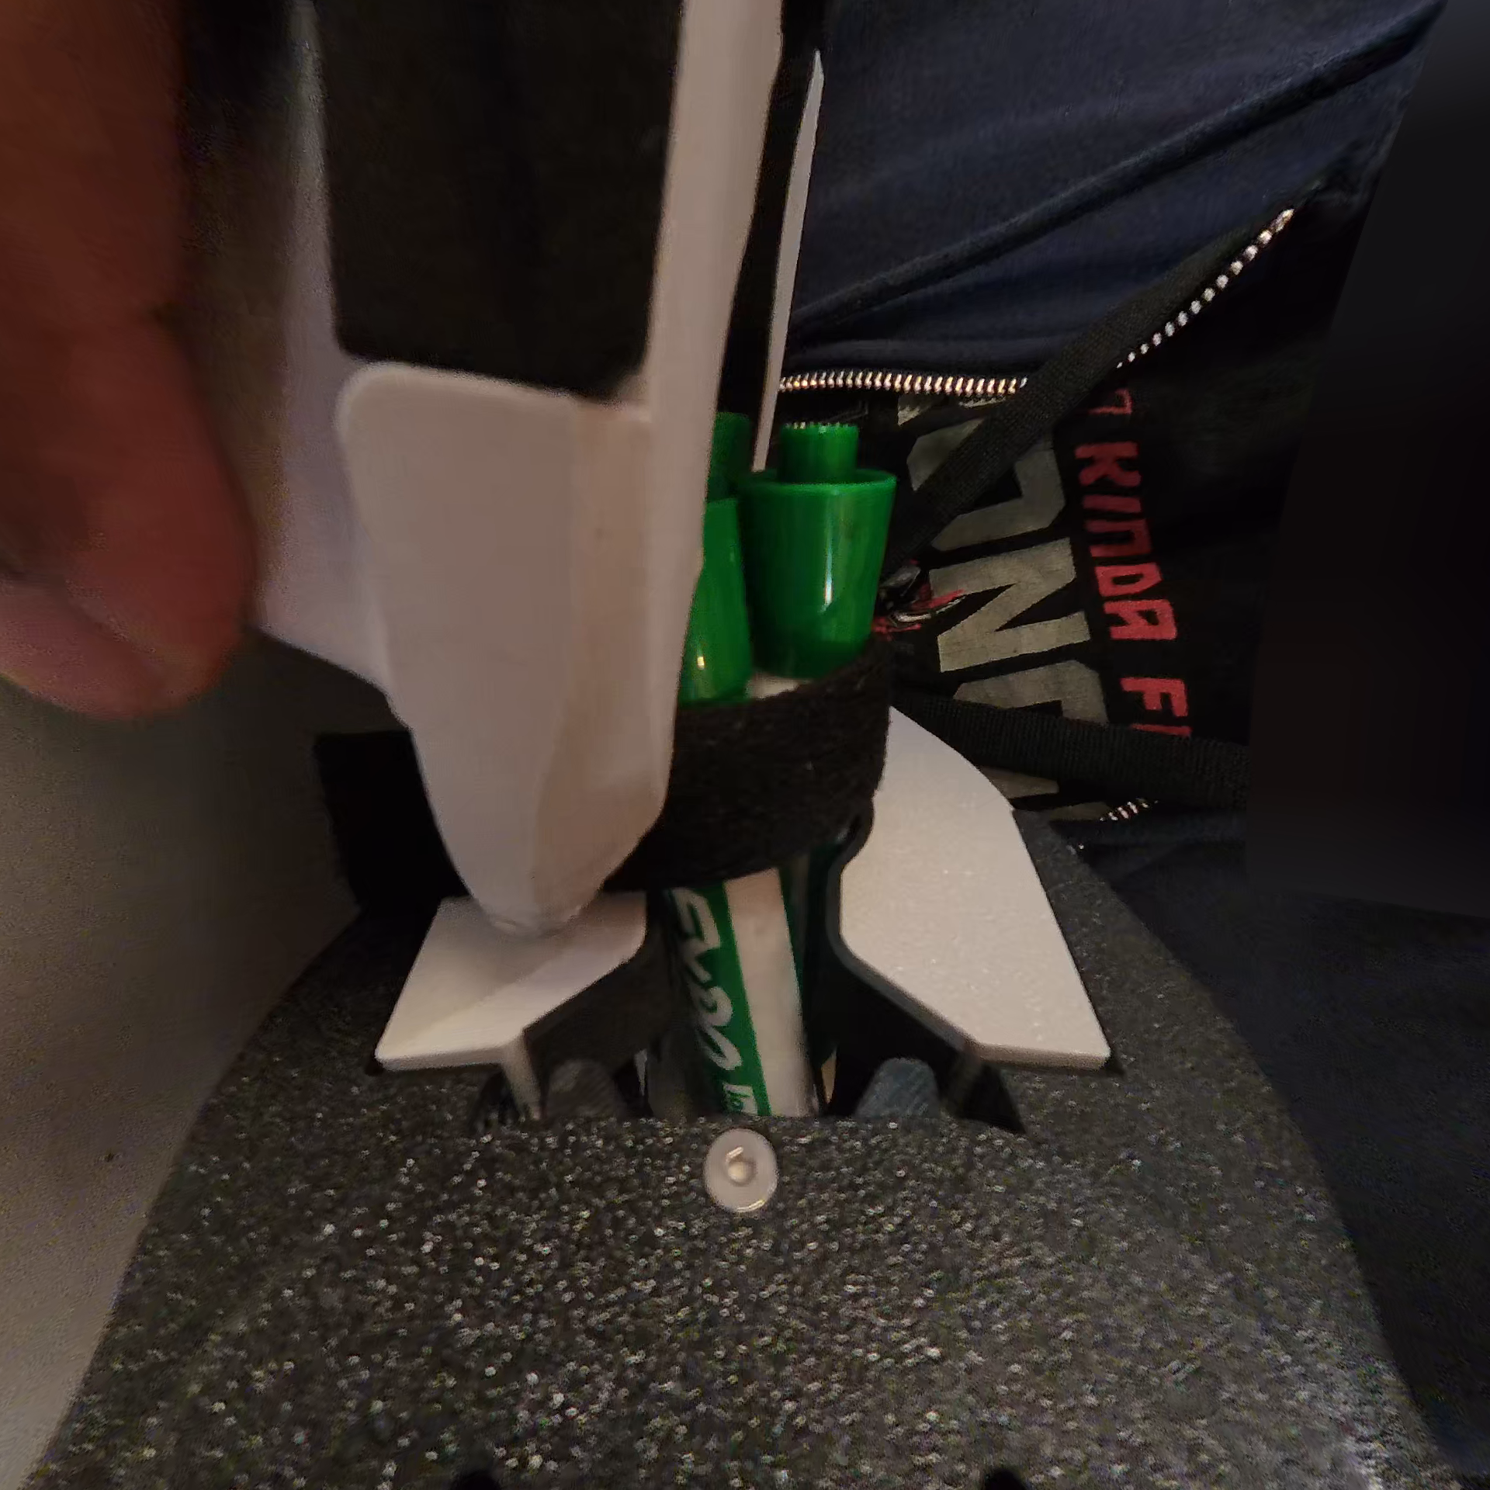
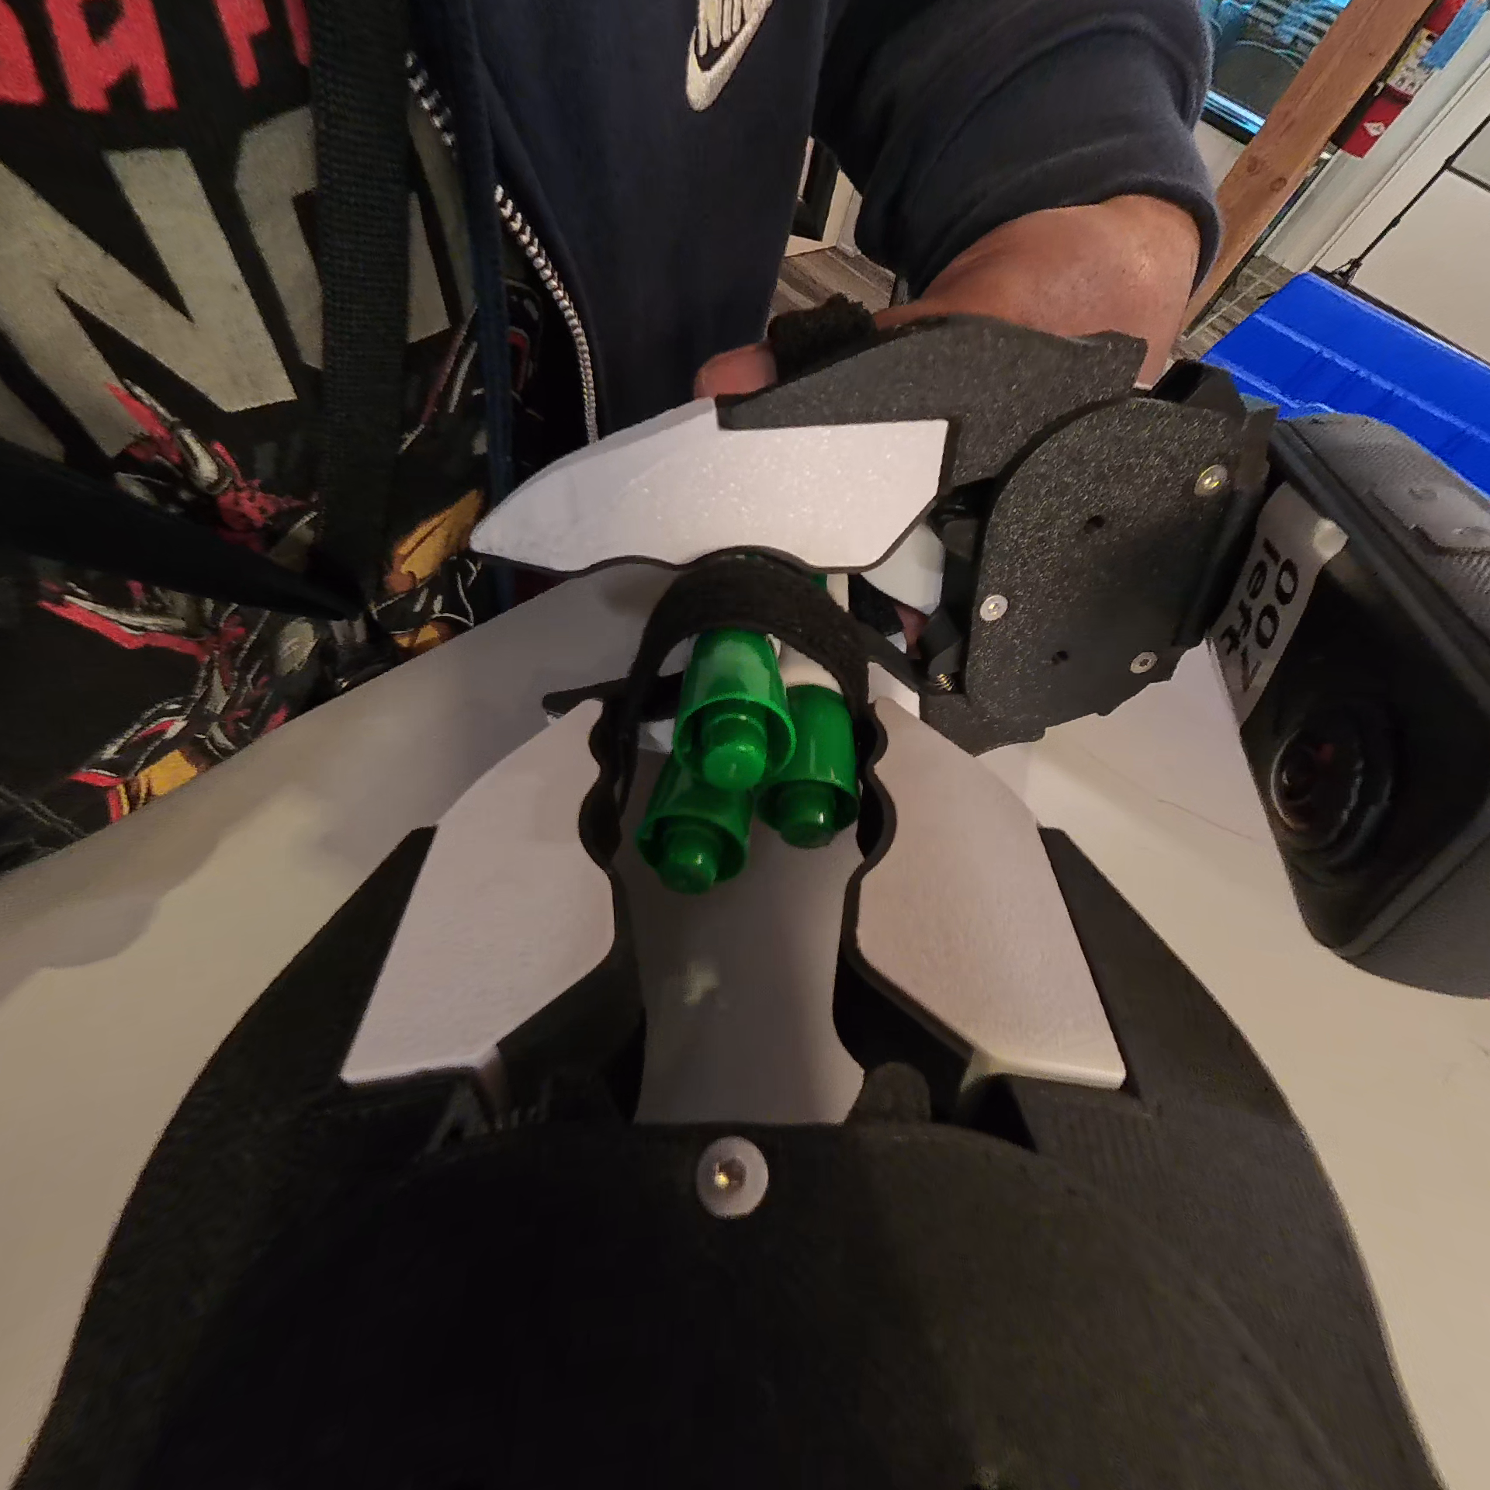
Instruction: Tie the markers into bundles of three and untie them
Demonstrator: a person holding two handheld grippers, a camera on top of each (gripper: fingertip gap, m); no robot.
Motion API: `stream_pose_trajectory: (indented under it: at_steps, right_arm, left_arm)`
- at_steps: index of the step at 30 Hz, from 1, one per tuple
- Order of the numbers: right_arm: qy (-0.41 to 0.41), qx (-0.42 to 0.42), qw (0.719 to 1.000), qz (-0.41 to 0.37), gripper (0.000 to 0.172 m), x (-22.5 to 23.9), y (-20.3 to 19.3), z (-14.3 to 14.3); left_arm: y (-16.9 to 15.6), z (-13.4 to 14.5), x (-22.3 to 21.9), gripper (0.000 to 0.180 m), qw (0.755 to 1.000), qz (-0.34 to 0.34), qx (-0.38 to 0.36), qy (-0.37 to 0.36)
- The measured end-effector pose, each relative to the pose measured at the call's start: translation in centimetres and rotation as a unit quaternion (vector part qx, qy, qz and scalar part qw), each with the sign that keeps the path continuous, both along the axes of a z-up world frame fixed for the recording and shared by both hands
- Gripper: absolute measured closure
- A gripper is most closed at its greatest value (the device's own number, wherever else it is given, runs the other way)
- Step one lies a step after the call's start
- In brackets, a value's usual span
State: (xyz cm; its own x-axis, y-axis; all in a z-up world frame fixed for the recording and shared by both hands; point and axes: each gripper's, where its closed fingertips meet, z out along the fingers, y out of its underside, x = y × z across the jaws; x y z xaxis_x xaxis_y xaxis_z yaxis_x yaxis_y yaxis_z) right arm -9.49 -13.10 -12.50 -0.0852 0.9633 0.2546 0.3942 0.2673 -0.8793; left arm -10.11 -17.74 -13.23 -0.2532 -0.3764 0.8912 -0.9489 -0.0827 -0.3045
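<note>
Three green-capped markers [image 1: 798, 564] with white barrels stand as one bundle, wrapped by a black strap [image 1: 774, 766]. My left gripper [image 1: 758, 814] is shut on the bundle, with a white finger on each side of the barrels. In the right wrist view its upper finger [image 2: 709, 500] lies on the strap [image 2: 750, 597]. My right gripper [image 2: 734, 726] stands open around the capped ends [image 2: 726, 750]; its fingers flank the strap and caps without clearly pressing. In the left wrist view one of its white fingers [image 1: 516, 645] touches the strap's left side.
A person in a dark zip hoodie [image 2: 645, 201] stands close behind the grippers, one hand [image 1: 97, 484] at the left. A white table [image 2: 161, 846] lies below. A blue bin [image 2: 1354, 347] is at the far right.
</note>
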Motion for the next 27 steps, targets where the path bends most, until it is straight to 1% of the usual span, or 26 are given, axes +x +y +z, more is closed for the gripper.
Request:
stream_pose_trajectory:
  at_steps: [6,7,8,11,13,22,27]
  right_arm:
    - [-0.008,0.004,1.000,-0.010,0.116,-0.1,-0.1,-0.1]
    - [-0.009,0.007,1.000,-0.013,0.116,-0.1,0.0,-0.2]
    - [-0.011,0.010,1.000,-0.015,0.116,-0.1,0.0,-0.2]
    - [-0.011,0.021,1.000,-0.016,0.118,-0.2,-0.2,-0.1]
    - [-0.011,0.039,0.999,-0.018,0.123,-0.1,-0.2,0.0]
    - [-0.017,0.069,0.997,-0.025,0.123,-0.3,-0.3,0.0]
    - [-0.020,0.125,0.991,-0.040,0.124,-0.3,-0.7,0.3]
  left_arm:
    - [0.0,-0.2,-0.1,0.139,1.000,-0.004,0.015,-0.003]
    - [0.0,-0.3,-0.2,0.136,1.000,-0.005,0.018,-0.004]
    - [0.1,-0.4,-0.2,0.139,1.000,-0.007,0.022,-0.007]
    - [0.0,-0.4,-0.4,0.138,0.999,-0.019,0.029,-0.020]
    - [-0.2,-0.3,-0.6,0.137,0.999,-0.029,0.027,-0.029]
    - [-0.3,-0.7,-0.9,0.138,0.997,-0.044,0.050,-0.044]
    - [-0.7,-0.9,-1.2,0.139,0.995,-0.061,0.064,-0.048]
